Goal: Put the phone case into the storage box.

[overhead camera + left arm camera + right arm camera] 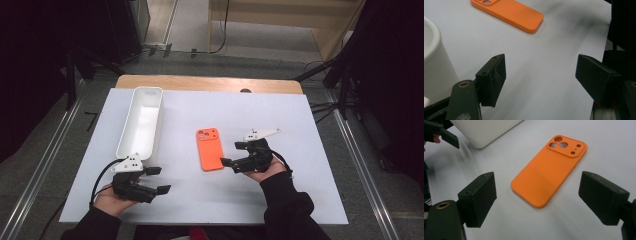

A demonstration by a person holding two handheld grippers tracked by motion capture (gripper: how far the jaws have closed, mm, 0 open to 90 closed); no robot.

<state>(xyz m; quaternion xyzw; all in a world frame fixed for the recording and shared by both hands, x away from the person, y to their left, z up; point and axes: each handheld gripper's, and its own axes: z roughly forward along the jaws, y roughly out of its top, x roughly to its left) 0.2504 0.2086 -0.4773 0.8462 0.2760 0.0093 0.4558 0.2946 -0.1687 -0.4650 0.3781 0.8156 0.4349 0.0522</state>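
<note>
The right claw (229, 153) stands spread and empty, the orange phone case (209, 148) just ahead between its jaws, its long axis running away. The left claw (159, 179), also spread, sits farther off.

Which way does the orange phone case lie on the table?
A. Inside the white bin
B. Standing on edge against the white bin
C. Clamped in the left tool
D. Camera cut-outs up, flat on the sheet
D: the phone case lies flat on the white sheet, camera cut-outs showing, apart from the bin and ahead of the right tool's open jaws.
</note>
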